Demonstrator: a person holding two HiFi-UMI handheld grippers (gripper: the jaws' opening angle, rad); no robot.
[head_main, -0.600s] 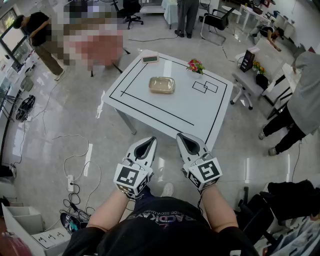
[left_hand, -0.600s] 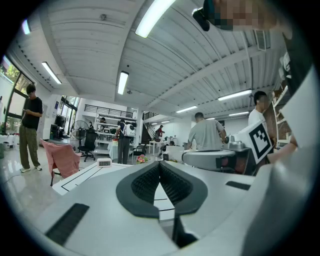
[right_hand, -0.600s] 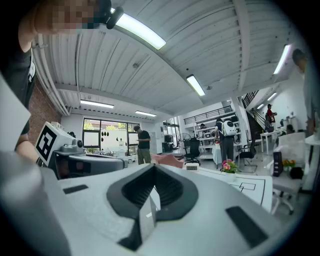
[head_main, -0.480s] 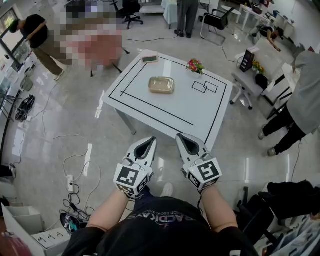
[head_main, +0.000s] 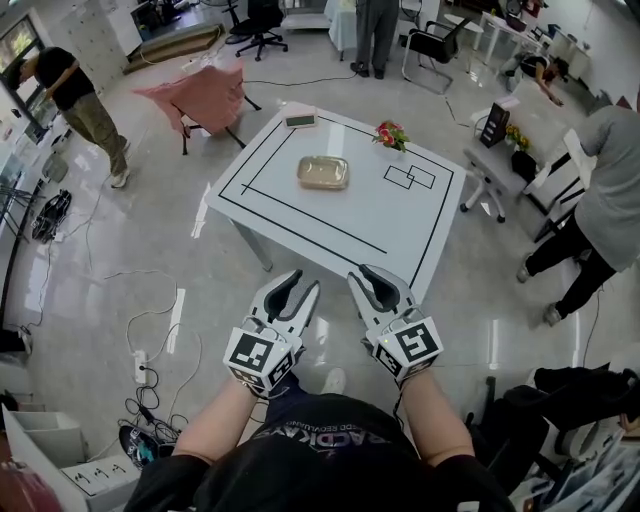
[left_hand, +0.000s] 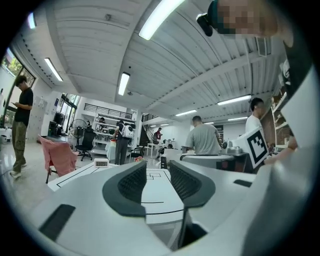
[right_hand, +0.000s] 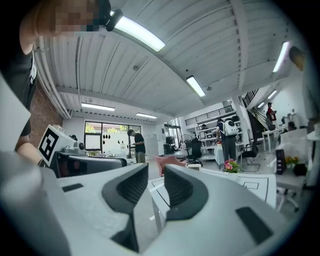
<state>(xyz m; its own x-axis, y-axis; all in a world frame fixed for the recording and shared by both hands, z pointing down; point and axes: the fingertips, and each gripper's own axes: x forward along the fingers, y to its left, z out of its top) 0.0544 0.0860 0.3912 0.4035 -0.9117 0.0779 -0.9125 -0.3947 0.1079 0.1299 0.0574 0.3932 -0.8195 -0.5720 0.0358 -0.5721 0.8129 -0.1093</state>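
Head view, looking steeply down: the left gripper (head_main: 303, 285) and the right gripper (head_main: 362, 277), both grey and white with a black-and-white marker cube at the back, are held side by side in front of the person's body, above a glossy grey floor (head_main: 120, 230). Each has its jaws a little spread and grips nothing (in both gripper views only tabletop shows through the gap). Just ahead of the tips, not touching them, stands a white square table marked with black lines (head_main: 360, 205). A shallow golden metal tray (head_main: 323, 172) lies on its far half. Near the far edge sit a small white digital display (head_main: 300, 119) and a small bunch of red and pink flowers (head_main: 390, 133), well apart. Beyond the table's far left side is a chair draped in pink cloth (head_main: 205, 95).
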